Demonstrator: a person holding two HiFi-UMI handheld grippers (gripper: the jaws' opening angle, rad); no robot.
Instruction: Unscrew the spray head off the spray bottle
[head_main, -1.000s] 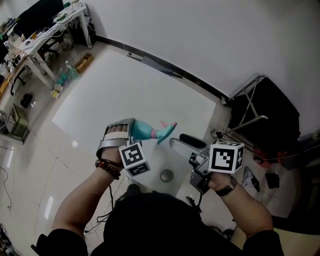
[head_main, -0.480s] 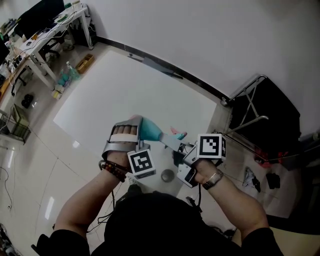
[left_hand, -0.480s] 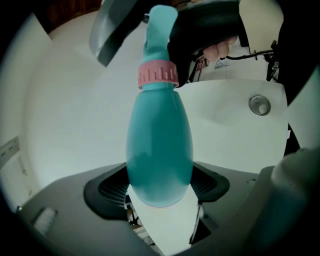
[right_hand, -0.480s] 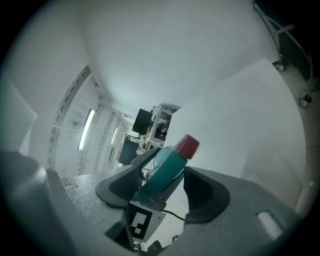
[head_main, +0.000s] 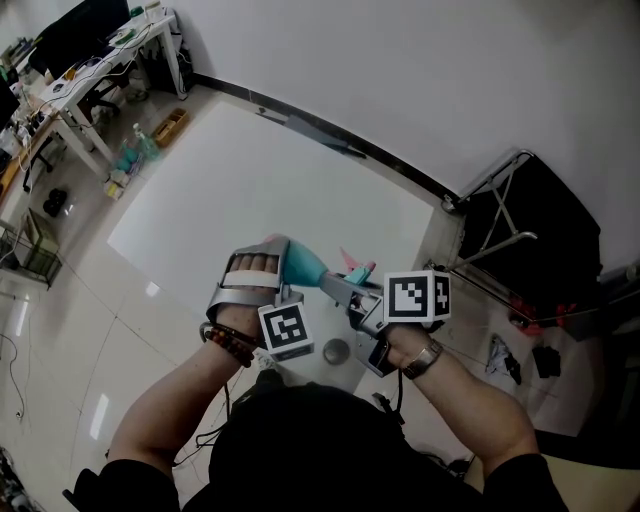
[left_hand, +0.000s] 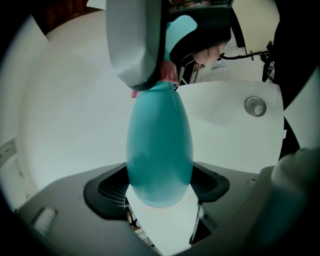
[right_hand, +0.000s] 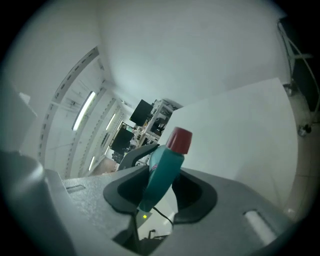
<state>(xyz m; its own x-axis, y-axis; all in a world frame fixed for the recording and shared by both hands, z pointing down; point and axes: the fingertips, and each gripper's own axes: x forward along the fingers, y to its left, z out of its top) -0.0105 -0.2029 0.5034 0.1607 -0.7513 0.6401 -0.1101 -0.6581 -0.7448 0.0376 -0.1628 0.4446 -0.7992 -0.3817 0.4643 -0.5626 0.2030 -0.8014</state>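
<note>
Jaws of the left gripper (left_hand: 159, 192) were clamped wide on the teal body of the spray bottle (left_hand: 160, 140). Jaws of the right gripper (right_hand: 159, 195) had just been closing with the spray head (right_hand: 161, 172) between them, pads apparently pressing its sides, red nozzle (right_hand: 179, 140) sticking out beyond. Bottle was held in the air, roughly level, over the white table (head_main: 250, 180).

Spray head (left_hand: 180, 32) half hidden (right tongs (head_main: 346, 286))

Bright even light, glare on floor (head_main: 150, 288), fisheye-bent edges; dark vignette in gripper views
</note>
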